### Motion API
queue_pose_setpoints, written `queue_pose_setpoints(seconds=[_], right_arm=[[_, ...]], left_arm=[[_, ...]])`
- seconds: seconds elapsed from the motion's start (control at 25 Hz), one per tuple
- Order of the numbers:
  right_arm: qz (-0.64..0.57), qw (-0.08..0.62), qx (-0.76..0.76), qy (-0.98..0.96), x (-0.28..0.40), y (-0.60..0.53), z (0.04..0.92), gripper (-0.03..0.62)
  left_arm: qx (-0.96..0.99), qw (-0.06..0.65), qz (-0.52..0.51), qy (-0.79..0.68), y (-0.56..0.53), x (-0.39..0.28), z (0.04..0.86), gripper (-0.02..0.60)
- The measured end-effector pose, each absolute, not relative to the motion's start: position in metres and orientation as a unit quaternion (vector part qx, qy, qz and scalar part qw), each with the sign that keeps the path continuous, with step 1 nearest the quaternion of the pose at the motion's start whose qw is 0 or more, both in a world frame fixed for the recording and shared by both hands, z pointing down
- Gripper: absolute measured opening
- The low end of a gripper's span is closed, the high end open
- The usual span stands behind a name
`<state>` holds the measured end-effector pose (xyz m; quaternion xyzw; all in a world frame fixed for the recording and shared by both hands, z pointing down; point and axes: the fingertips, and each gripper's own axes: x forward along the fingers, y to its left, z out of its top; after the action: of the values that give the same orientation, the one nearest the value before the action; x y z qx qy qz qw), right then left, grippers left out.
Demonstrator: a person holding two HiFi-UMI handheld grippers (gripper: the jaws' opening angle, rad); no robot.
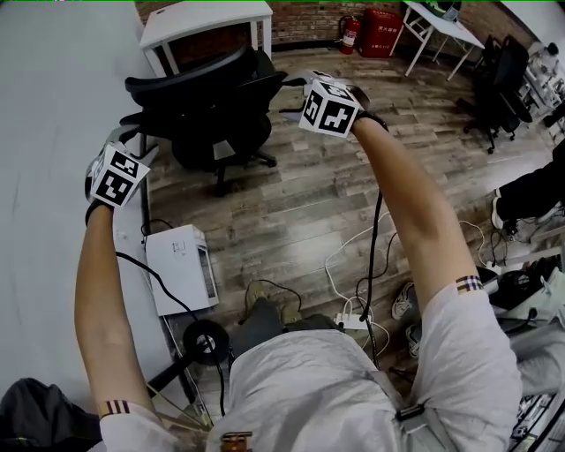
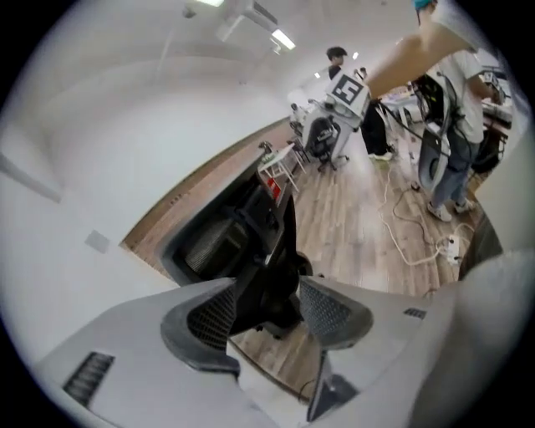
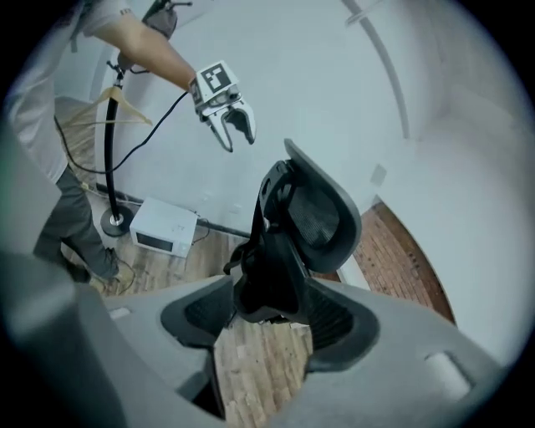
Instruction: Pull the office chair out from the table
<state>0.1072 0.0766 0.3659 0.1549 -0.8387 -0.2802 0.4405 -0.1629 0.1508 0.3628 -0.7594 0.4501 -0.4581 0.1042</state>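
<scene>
The black office chair stands on the wood floor beside the long white table at the left. My left gripper hovers over the table edge near the chair's left armrest. The right gripper view shows it open and empty, apart from the backrest. My right gripper is at the chair's right armrest with its jaws spread wide. In each gripper view, for the left gripper and the right gripper alike, a dark part of the chair fills the gap between the jaws. Contact cannot be made out.
A white box-shaped appliance sits on the floor by the table leg, next to a round black stand base. Cables and a power strip lie near my feet. A second white table stands behind the chair. Another black chair is at far right.
</scene>
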Motion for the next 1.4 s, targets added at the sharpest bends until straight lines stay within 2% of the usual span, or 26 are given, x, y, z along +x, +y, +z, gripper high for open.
queue_pose_setpoints(seconds=[0.32,0.64,0.88,1.12,1.4], right_arm=[[-0.226,0.287,0.21,-0.907,0.103,0.146,0.318,0.252],[-0.183,0.136,0.23,-0.946,0.084,0.23,0.277,0.239],[-0.148,0.07,0.238,-0.957,0.069,0.281,0.277,0.178],[-0.123,0.048,0.25,-0.959,0.06,0.303,0.284,0.083],[-0.105,-0.001,0.252,-0.962,0.061,0.322,0.278,0.007]], left_arm=[[-0.838,0.082,-0.232,0.487,0.212,-0.068,0.311,0.23],[-0.876,0.079,-0.042,0.474,0.275,-0.019,0.257,0.225],[-0.887,0.071,0.014,0.457,0.316,-0.003,0.249,0.198],[-0.891,0.046,0.034,0.451,0.337,-0.003,0.269,0.122],[-0.882,0.039,0.061,0.467,0.348,-0.002,0.261,0.046]])
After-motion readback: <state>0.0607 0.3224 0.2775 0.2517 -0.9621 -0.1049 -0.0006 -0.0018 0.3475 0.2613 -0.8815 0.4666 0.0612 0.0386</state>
